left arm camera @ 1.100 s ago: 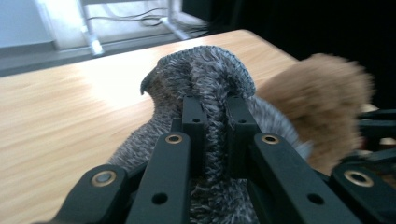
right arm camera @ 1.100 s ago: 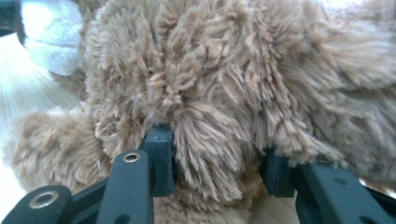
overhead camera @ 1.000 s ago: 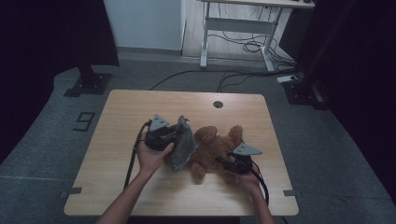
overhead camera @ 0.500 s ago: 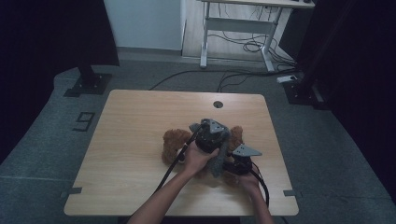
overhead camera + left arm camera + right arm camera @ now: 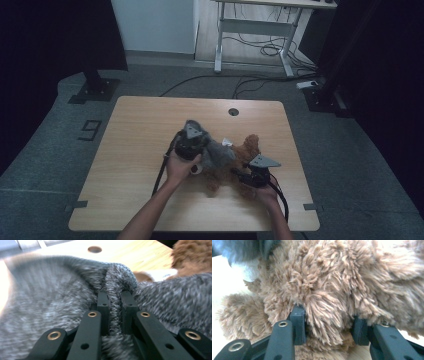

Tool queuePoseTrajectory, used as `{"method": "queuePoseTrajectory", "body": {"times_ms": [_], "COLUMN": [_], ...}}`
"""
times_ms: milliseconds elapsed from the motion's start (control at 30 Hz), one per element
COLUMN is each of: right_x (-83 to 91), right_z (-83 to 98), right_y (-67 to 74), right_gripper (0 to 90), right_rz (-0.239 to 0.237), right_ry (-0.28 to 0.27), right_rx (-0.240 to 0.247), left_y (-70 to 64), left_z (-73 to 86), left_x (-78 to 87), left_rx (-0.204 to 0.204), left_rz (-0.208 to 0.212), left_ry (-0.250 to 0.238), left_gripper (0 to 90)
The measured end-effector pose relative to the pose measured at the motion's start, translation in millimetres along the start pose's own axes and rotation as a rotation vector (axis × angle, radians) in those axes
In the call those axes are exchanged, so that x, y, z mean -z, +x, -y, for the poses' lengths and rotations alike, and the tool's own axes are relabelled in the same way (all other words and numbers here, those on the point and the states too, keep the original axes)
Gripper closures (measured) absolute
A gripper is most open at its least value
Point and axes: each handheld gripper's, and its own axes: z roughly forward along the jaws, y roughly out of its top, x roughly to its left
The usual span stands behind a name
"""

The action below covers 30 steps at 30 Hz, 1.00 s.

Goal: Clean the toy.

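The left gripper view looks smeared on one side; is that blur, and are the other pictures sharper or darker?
Left gripper view: the grey knit cloth is streaked with blur at left, sharper where the left tool pinches it. Right gripper view: bright and washed out, the brown plush toy soft up close. High view: dim, dark surroundings, the table lit evenly.

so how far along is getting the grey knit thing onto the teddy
Partway. Done: both grips are set. The left tongs are shut on a fold of the grey knit garment, and the right tongs clamp the brown teddy bear on the table. In hand: the garment lies draped over the bear's middle. Left: likely working it fully on; the bear's head and legs are uncovered.
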Motion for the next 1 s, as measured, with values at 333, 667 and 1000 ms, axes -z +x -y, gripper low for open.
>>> {"method": "queuePoseTrajectory", "body": {"times_ms": [333, 667, 1000], "right_x": [-0.2, -0.5, -1.9], "right_z": [-0.1, -0.2, -4.6], "right_y": [0.8, -0.2, 5.2], "right_gripper": [54.4, 54.5, 57.3], "right_rz": [0.001, -0.001, 0.008], "right_ry": [-0.001, -0.001, -0.012], "right_rx": [0.002, -0.004, 0.025], "left_y": [37.8, 82.0, 71.5], "left_z": [19.0, 67.2, 55.9], "left_x": [33.9, 26.5, 22.5], "left_rx": [0.059, 0.178, 0.23], "left_rz": [-0.042, -0.06, 0.033], "left_ry": [-0.047, 0.062, 0.031], "left_gripper": [80.3, 80.2, 81.6]}}
